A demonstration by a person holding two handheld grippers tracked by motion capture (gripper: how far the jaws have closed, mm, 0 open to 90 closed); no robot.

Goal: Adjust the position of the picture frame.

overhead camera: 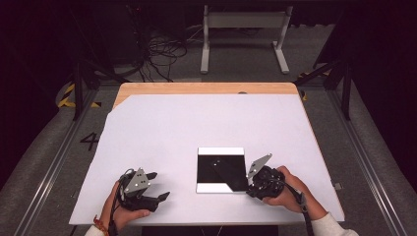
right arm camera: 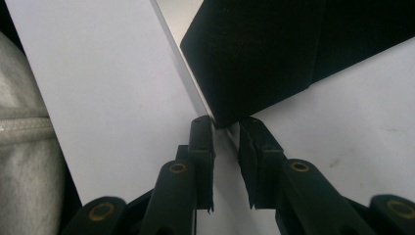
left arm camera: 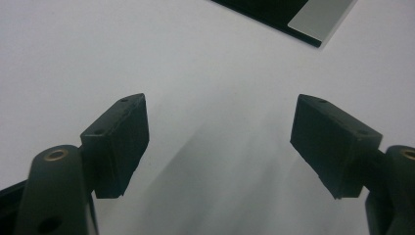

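Note:
A square sheet, black with white strips along its far and near edges [overhead camera: 221, 169], lies flat near the middle of the white table cover [overhead camera: 196, 123]. My right gripper [overhead camera: 250, 189] sits at the sheet's near right corner. In the right gripper view its jaws [right arm camera: 226, 126] stand a narrow gap apart, and the black corner [right arm camera: 264, 54] reaches just to their tips without being pinched. My left gripper [overhead camera: 160, 185] rests on the cover at the near left, well apart from the sheet. Its jaws [left arm camera: 220, 117] are wide apart with nothing between them. A corner of the sheet [left arm camera: 274, 12] shows farther off.
The wooden table edge [overhead camera: 206, 88] shows beyond the white cover. On the floor behind stand a white metal frame [overhead camera: 243, 29] and loose cables [overhead camera: 162, 49]. A grey sleeve [right arm camera: 19, 127] lies at the left of the right gripper view.

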